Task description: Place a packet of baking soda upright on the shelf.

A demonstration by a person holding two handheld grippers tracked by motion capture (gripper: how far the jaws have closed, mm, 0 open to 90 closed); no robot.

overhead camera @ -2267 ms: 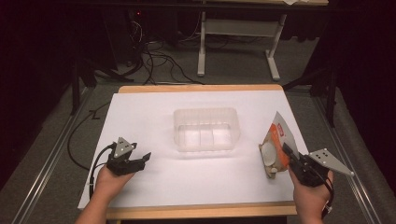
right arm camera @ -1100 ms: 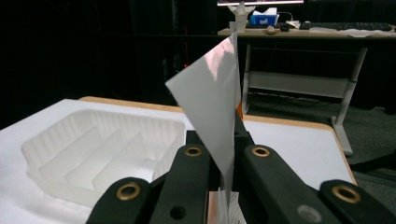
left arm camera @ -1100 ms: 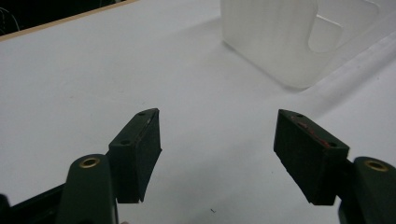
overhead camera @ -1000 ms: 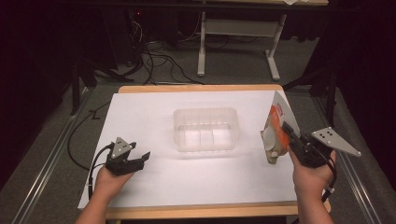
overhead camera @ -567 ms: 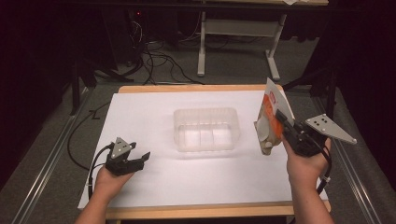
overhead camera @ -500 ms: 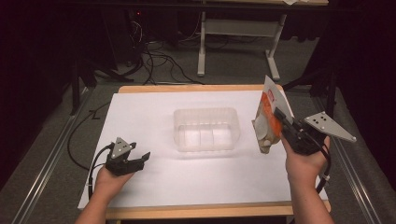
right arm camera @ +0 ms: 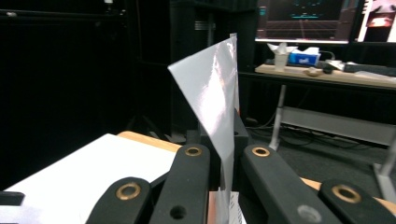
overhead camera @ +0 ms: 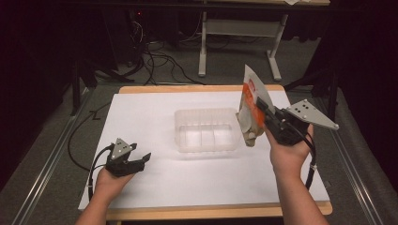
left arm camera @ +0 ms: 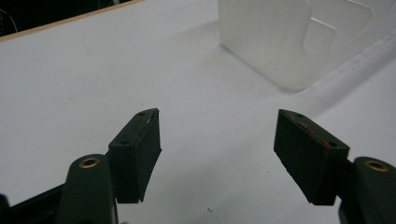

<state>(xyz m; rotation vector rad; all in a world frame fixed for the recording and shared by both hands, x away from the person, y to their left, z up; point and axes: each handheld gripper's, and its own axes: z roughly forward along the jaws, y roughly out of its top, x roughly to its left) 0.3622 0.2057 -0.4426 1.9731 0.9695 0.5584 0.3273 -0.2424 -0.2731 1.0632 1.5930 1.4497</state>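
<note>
An orange and white pouch (overhead camera: 251, 107) hangs in the air just right of the clear plastic container (overhead camera: 206, 130), tilted, with my right gripper (overhead camera: 264, 111) shut on its edge. In the right gripper view the pouch (right arm camera: 212, 100) rises as a shiny silver sheet pinched between the two black jaws of my right gripper (right arm camera: 225, 156). My left gripper (overhead camera: 141, 160) rests low on the white table cover at the front left, jaws open and empty. In the left gripper view my left gripper (left arm camera: 217, 144) points over bare white surface toward the container (left arm camera: 285, 39).
The white cover (overhead camera: 155, 117) spans the wooden table (overhead camera: 187, 88). Cables (overhead camera: 155, 61) and a desk frame (overhead camera: 234, 35) lie on the floor beyond the far edge. A far desk holds a tissue box (right arm camera: 303, 57) and monitors (right arm camera: 303, 18).
My right gripper has lifted the pouch off the table and carried it up and leftward, to beside the container. The left gripper has stayed put.
</note>
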